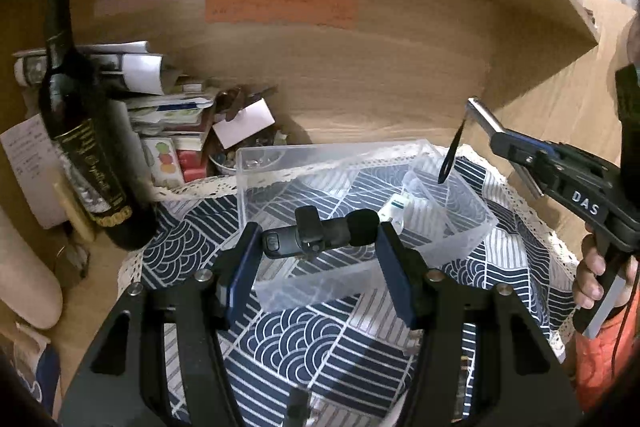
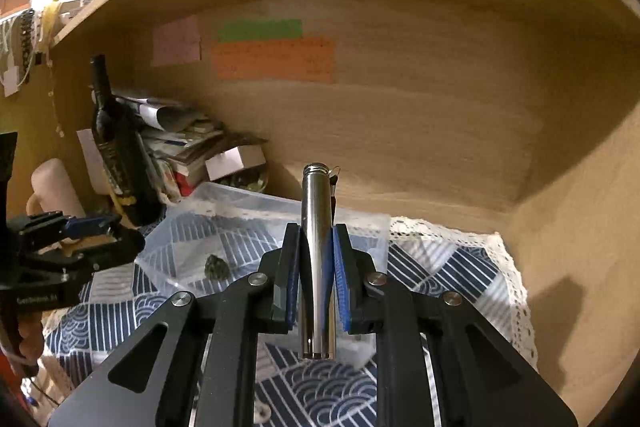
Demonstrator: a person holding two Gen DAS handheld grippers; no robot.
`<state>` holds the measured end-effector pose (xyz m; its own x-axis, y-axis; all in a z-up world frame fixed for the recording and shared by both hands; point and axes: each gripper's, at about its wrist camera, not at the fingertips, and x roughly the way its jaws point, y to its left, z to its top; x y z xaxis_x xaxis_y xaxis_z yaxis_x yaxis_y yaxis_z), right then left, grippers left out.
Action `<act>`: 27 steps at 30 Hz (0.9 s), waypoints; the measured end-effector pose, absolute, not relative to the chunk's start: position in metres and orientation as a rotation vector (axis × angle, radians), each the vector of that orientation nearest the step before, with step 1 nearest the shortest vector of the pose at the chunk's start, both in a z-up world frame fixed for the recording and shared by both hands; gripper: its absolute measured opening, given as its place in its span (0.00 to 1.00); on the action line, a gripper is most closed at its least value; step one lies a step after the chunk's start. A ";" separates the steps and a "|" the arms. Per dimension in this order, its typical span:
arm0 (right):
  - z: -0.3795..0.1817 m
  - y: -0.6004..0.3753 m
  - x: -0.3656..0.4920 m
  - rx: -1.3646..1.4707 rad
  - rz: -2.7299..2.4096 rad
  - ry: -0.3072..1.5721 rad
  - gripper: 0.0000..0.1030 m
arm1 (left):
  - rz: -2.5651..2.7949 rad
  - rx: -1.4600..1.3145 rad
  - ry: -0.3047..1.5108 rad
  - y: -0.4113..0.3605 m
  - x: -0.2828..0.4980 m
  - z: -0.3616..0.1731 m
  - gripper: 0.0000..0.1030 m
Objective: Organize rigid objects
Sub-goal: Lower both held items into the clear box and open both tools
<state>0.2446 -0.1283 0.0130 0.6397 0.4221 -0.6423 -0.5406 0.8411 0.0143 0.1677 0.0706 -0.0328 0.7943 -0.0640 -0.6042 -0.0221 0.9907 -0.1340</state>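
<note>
My left gripper (image 1: 318,241) is shut on a black clip-on microphone (image 1: 316,237) with a foam tip, held crosswise just above a clear plastic box (image 1: 468,243). A small white item (image 1: 396,209) lies inside the box. My right gripper (image 2: 317,255) is shut on a silver metal cylinder (image 2: 317,247) with a black strap, held above the box's (image 2: 180,223) right side. In the left wrist view the right gripper (image 1: 500,135) is at the right, with the cylinder (image 1: 482,115) and dangling strap (image 1: 450,157). The left gripper (image 2: 120,231) shows at the left in the right wrist view.
A dark wine bottle (image 1: 80,131) stands at the left beside a pile of papers and booklets (image 1: 168,107). The box rests on a navy patterned cloth (image 1: 304,343) with a lace edge. A wooden back wall carries coloured notes (image 1: 280,1). A shelf hangs overhead.
</note>
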 end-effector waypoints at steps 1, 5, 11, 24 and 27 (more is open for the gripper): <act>0.010 -0.126 0.249 -0.186 0.551 0.691 0.14 | -0.026 -0.134 0.661 0.071 0.173 -0.034 0.56; -0.007 -0.118 0.269 -0.201 0.540 0.748 0.14 | -0.040 -0.119 0.707 0.068 0.194 -0.045 0.56; -0.040 -0.109 0.289 -0.249 0.515 0.839 0.14 | -0.054 -0.092 0.770 0.063 0.219 -0.064 0.56; -0.079 -0.101 0.301 -0.337 0.492 0.948 0.14 | -0.038 -0.077 0.819 0.059 0.243 -0.086 0.56; -0.082 -0.097 0.302 -0.356 0.484 0.953 0.14 | -0.042 -0.074 0.828 0.056 0.245 -0.086 0.58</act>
